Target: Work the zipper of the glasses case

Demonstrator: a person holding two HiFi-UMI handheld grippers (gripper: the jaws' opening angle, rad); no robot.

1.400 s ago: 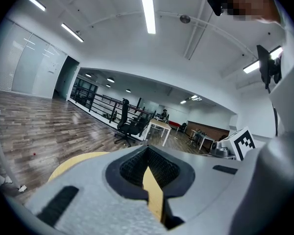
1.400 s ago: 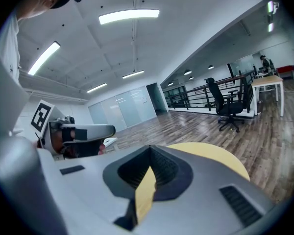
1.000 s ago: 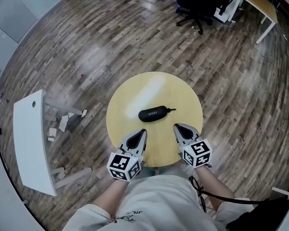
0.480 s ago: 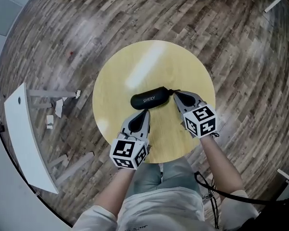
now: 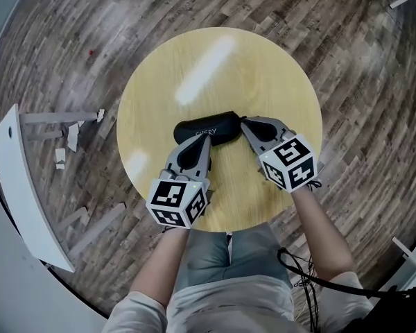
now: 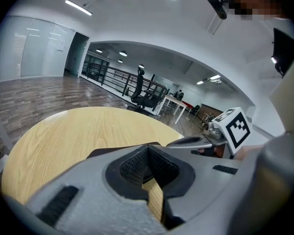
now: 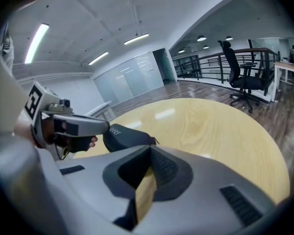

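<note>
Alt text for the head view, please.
A black glasses case lies on a round wooden table. The left gripper points at its near side and the right gripper at its right end, both with jaws together. The person's arms reach in from below, over a plank floor.

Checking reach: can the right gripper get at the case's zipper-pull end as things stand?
Likely yes: the right gripper sits beside that end of the case, nothing between; its jaws look shut and must open first.
</note>
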